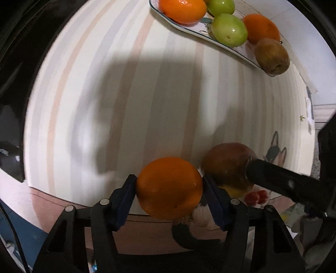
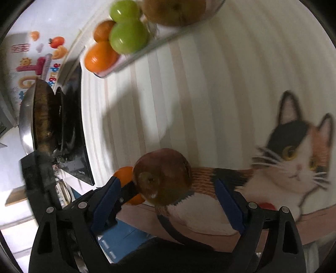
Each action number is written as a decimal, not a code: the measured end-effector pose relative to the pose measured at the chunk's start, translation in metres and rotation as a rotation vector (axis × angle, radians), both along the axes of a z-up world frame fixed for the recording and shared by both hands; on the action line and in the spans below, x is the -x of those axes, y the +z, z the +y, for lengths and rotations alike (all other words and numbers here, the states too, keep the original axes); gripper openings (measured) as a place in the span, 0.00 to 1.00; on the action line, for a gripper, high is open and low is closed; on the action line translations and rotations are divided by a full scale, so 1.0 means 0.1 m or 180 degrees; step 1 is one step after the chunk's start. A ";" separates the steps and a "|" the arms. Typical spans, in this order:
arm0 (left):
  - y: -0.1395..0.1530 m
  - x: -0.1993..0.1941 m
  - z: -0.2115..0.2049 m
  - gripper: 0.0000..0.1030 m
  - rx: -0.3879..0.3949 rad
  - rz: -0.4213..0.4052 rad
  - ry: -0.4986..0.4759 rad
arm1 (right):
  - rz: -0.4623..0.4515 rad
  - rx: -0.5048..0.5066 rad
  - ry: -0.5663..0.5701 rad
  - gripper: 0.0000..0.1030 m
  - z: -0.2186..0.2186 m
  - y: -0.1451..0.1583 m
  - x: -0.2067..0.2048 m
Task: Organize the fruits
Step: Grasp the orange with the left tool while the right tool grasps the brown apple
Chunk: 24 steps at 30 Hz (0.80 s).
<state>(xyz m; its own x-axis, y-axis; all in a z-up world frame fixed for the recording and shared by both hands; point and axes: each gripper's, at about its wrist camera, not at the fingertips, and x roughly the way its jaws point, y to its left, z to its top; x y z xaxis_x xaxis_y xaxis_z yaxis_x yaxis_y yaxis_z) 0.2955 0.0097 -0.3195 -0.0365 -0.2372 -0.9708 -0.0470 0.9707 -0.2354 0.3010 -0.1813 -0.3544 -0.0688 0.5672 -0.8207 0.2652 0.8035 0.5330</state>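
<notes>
Although five fruits already lay on the plate [image 1: 189, 29], the sorting looked only partly done, since two more were off it at the near edge of the surface [image 1: 147, 84]. That surface, under a striped cloth with a printed cat [image 2: 294, 155], stretched from the grippers to the plate at its far right, with a wide bare strip between. On the plate sat two oranges [image 1: 182, 10], two green apples [image 1: 229, 29] and a brownish fruit [image 1: 272, 55] at its right end, close together and seemingly settled.

Nearer, the reddish-brown apple [image 2: 162, 178] stood between the fingers of the right gripper [image 2: 168, 191], which were spread apart; from the right wrist view the left finger looked close against the apple while the right finger was clearly off it, so the apple was not clamped. Whether it rested on the cloth could not be told. Just to its left, almost touching, the left gripper [image 1: 169, 189] was clamped on the remaining orange [image 1: 169, 187], both blue pads pressed to its sides.

By my judgement, those two fruits were what remained: each had to be carried across to the plate, where free room looked scarce.
</notes>
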 end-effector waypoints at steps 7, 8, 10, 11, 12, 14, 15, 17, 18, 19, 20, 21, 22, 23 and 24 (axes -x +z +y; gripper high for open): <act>0.04 0.01 0.30 0.60 -0.0233 -0.0049 0.0162 | -0.0098 0.0158 0.0407 0.70 0.35 -0.10 -0.02; 0.03 0.01 0.33 0.60 -0.0206 -0.0044 0.0190 | -0.0139 0.0238 0.0477 0.70 0.38 -0.07 0.00; 0.02 0.00 0.34 0.60 -0.0189 -0.0033 0.0203 | -0.0215 0.0446 0.0590 0.70 0.39 0.00 0.01; 0.02 0.00 0.33 0.60 -0.0205 -0.0037 0.0191 | -0.0275 0.0582 0.0660 0.70 0.39 0.03 0.02; 0.03 0.00 0.33 0.60 -0.0226 -0.0053 0.0183 | -0.0320 0.0681 0.0704 0.70 0.37 0.06 0.03; 0.00 -0.03 0.29 0.60 -0.0255 -0.0062 0.0183 | -0.0328 0.0726 0.0776 0.70 0.36 0.07 0.03; -0.03 -0.08 0.29 0.60 -0.0261 -0.0057 0.0195 | -0.0291 0.0694 0.0775 0.71 0.36 0.06 0.02; -0.02 -0.04 0.31 0.60 -0.0258 -0.0049 0.0210 | -0.0282 0.0675 0.0749 0.71 0.36 0.04 0.01; -0.02 -0.03 0.33 0.60 -0.0252 -0.0045 0.0214 | -0.0294 0.0689 0.0746 0.71 0.36 0.05 0.01; -0.01 -0.02 0.33 0.60 -0.0248 -0.0044 0.0217 | -0.0300 0.0699 0.0731 0.71 0.36 0.04 0.01; 0.00 -0.04 0.35 0.60 -0.0251 -0.0044 0.0214 | -0.0299 0.0709 0.0718 0.71 0.36 0.03 0.01; 0.01 -0.05 0.35 0.60 -0.0262 -0.0052 0.0207 | -0.0295 0.0715 0.0703 0.71 0.35 0.00 0.02; 0.02 -0.06 0.35 0.60 -0.0269 -0.0059 0.0210 | -0.0289 0.0700 0.0672 0.71 0.34 -0.02 0.03; 0.03 -0.05 0.34 0.60 -0.0280 -0.0068 0.0207 | -0.0283 0.0689 0.0658 0.70 0.27 -0.04 0.06; 0.02 -0.05 0.32 0.60 -0.0297 -0.0072 0.0196 | -0.0271 0.0682 0.0641 0.70 0.25 -0.05 0.08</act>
